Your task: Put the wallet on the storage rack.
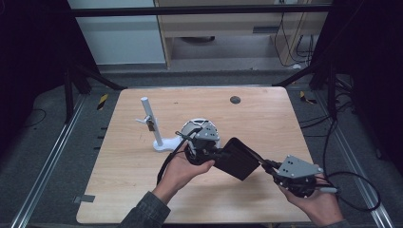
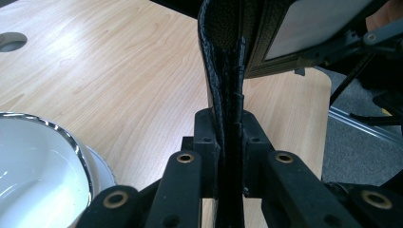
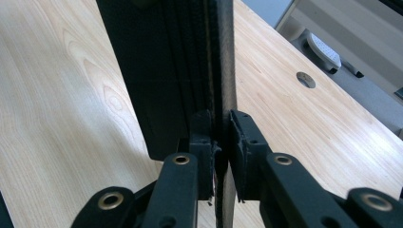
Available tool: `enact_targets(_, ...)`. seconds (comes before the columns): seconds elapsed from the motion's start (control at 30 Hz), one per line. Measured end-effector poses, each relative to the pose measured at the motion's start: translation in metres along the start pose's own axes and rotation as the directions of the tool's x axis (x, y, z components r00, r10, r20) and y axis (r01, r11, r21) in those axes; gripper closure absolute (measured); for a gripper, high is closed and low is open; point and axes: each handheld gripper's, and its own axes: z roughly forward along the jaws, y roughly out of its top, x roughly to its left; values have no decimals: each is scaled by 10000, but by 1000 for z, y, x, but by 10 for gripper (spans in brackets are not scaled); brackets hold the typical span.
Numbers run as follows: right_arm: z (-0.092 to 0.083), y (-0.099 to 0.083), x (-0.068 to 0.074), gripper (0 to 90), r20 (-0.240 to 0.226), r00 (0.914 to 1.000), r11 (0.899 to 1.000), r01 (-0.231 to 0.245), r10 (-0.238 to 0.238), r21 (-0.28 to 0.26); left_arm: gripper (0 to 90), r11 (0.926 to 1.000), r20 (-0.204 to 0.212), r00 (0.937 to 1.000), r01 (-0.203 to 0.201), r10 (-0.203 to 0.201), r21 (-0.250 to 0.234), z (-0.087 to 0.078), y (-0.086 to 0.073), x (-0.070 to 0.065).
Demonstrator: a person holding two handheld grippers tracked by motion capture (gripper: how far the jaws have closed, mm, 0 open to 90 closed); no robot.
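A black leather wallet point(image 1: 236, 158) hangs tilted above the middle of the wooden table point(image 1: 266, 118), held from both ends. My left gripper point(image 1: 217, 153) is shut on its left edge, and in the left gripper view the wallet point(image 2: 223, 57) rises edge-on from between the closed jaws of that gripper point(image 2: 228, 128). My right gripper point(image 1: 267, 164) is shut on the wallet's lower right corner. The right gripper view shows the folded wallet point(image 3: 161, 71) pinched between the right gripper's point(image 3: 220, 130) jaws. The right gripper's grey plate point(image 2: 323, 23) appears beyond the wallet.
A white bowl point(image 1: 191, 127) with a shiny rim sits just behind my left gripper, close under it point(image 2: 33, 166). A white stand with an upright post point(image 1: 151, 124) and a small hanging item stands left of the bowl. A round cable hole point(image 1: 235, 99) lies at the table's back.
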Motion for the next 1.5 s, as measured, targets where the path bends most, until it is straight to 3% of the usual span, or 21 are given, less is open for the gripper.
enact_targets(0.1, 2, -1, 1, 730, -99, 9999, 10000, -84, 84, 2, 810, 10000, -123, 9999, -88, 88, -8, -4, 3, 0)
enact_targets(0.23, 7, -4, 5, 481, -200, 9991, 9992, -369, 372, 174, 812, 9997, -316, 9993, -216, 213, -77, -14, 10, 0)
enact_targets(0.37, 11, -13, 12, 330, -224, 9977, 9979, -631, 635, 168, 811, 9993, -439, 9985, -321, 313, -173, -25, 16, -1)
enact_targets(0.5, 14, -23, 15, 246, -90, 9949, 9950, -1003, 1003, -6, 811, 9988, -780, 9957, -493, 493, 21, -34, 19, 0)
enact_targets(0.67, 22, -36, 10, 187, 376, 9835, 9838, -1757, 1770, -357, 810, 9992, -922, 9952, -353, 335, -180, -47, 20, 3)
enact_targets(0.87, 33, -50, 8, 185, 1181, 9533, 9577, -2655, 2779, -1108, 809, 9987, -1313, 9901, -505, 491, -75, -63, 26, 5)
enact_targets(1.03, 41, -62, 9, 192, 1731, 9299, 9438, -3065, 3246, -1235, 809, 9982, -1669, 9842, -597, 584, -25, -78, 32, 5)
enact_targets(1.33, 47, -76, 12, 186, 2074, 9151, 9381, -3326, 3459, -969, 809, 9970, -2124, 9741, -761, 776, 151, -107, 42, 8)
enact_targets(1.5, 50, -81, 13, 143, 2010, 9130, 9349, -3485, 3549, -679, 809, 9968, -2374, 9681, -778, 802, 194, -118, 46, 13)
